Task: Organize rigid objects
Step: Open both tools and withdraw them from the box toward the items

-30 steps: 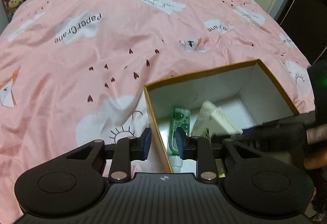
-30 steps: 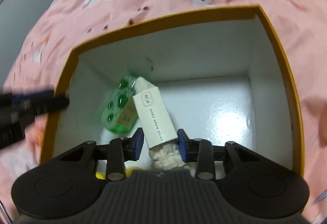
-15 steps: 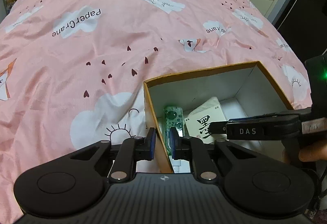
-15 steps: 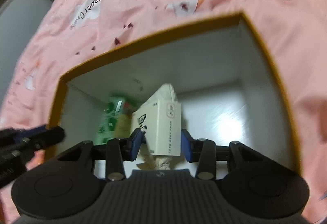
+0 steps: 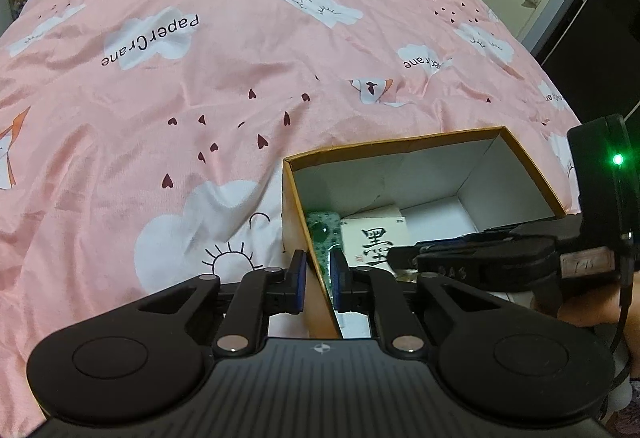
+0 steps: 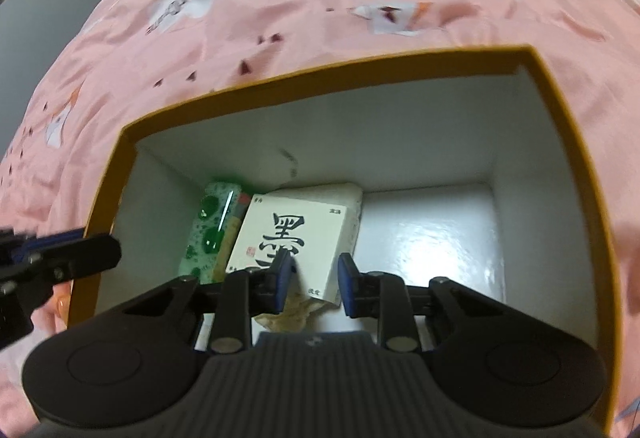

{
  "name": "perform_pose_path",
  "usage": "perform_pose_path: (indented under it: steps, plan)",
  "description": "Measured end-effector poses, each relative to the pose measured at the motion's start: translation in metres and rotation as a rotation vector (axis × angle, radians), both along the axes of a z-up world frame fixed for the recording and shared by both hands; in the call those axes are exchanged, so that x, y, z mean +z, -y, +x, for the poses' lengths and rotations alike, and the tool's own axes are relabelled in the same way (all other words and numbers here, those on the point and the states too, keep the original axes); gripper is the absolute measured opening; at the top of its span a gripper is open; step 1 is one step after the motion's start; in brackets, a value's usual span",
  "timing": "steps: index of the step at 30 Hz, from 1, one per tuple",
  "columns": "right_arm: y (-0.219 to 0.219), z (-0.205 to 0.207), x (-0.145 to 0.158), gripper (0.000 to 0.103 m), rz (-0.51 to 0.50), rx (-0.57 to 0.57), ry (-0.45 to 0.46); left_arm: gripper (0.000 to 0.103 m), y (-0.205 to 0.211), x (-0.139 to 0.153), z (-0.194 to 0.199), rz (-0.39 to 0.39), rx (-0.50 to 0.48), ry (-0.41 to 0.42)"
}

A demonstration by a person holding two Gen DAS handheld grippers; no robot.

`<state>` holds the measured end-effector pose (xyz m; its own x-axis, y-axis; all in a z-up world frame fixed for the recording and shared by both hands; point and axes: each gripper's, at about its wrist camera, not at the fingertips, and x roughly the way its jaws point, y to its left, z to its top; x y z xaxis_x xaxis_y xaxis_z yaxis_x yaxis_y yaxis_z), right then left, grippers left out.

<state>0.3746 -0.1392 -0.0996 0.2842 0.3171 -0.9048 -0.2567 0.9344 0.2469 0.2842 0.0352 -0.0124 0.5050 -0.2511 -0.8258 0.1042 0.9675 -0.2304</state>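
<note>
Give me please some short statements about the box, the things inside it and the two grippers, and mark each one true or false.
1. The left gripper is closed on the left wall of the box. True.
2. The white carton with black characters lies flat on the floor of the box. True.
3. The right gripper is clamped on the white carton. False: its jaws stand open above the carton.
4. The green patterned case lies on the bedsheet outside the box. False: it lies inside the box, between the left wall and the white carton.
5. The right part of the box floor is bare. True.
</note>
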Motion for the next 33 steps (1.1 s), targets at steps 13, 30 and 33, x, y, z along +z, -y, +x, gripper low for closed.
perform_pose_path:
  steps: [13,30,33]
  plan:
    - [-0.014,-0.008,0.007,0.027,-0.032,0.125,0.068,0.014,-0.005,0.001,-0.004,-0.026,0.019,0.007]
    - [-0.031,-0.069,0.072,0.043,-0.014,0.215,0.275,0.019,-0.031,0.044,-0.067,-0.101,0.081,0.116]
    - [-0.038,-0.088,0.089,0.045,0.037,0.250,0.319,0.022,-0.043,0.051,-0.087,-0.115,0.115,0.141]
